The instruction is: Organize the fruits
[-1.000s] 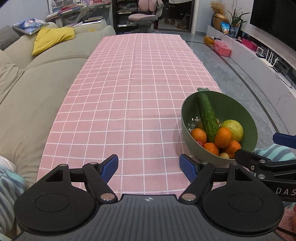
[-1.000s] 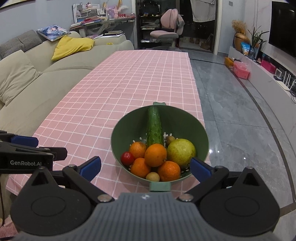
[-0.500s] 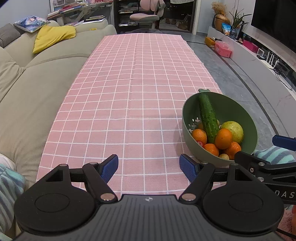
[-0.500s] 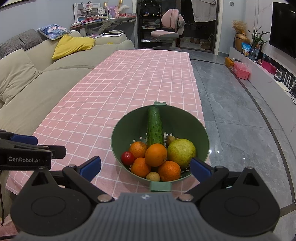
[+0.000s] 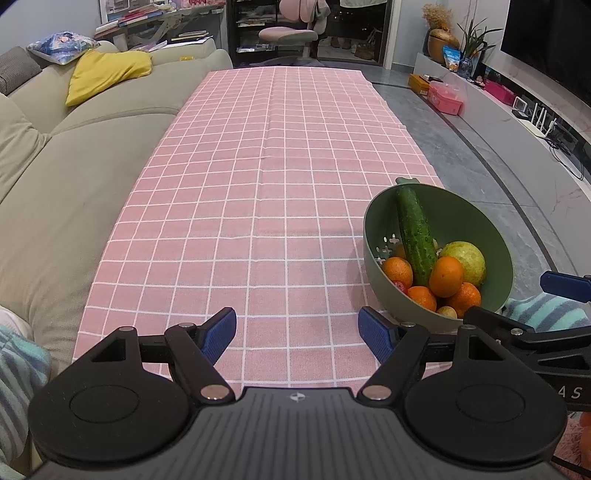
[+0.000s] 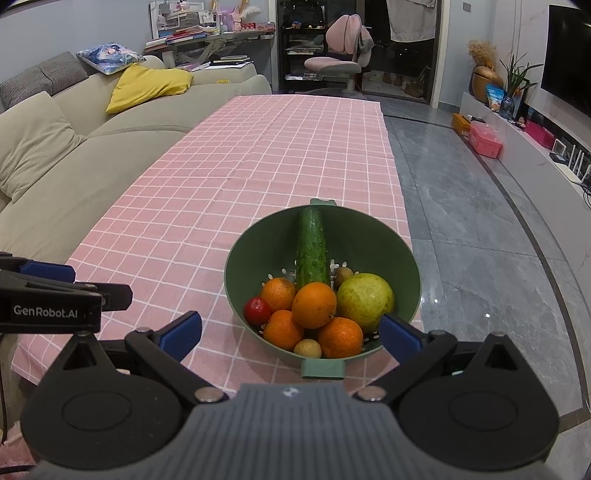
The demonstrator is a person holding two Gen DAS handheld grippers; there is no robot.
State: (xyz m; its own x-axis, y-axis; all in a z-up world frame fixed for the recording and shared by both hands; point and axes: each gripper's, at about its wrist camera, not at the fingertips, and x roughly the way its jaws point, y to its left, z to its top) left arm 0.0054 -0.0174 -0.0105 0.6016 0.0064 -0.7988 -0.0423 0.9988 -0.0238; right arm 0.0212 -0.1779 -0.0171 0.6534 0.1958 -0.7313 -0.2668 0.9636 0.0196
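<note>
Pink tablecloth; both tongs wide apart, holding nothing.

You're in a home living rm. To your left runs a beige sofa w/ a yellow cushion and a patterned pillow. A long table w/ a pink checked cloth sits in front of you. On the right, a big TV hangs above a low console w/ a plant. At the back: a cluttered desk and a pink office chair.
</note>
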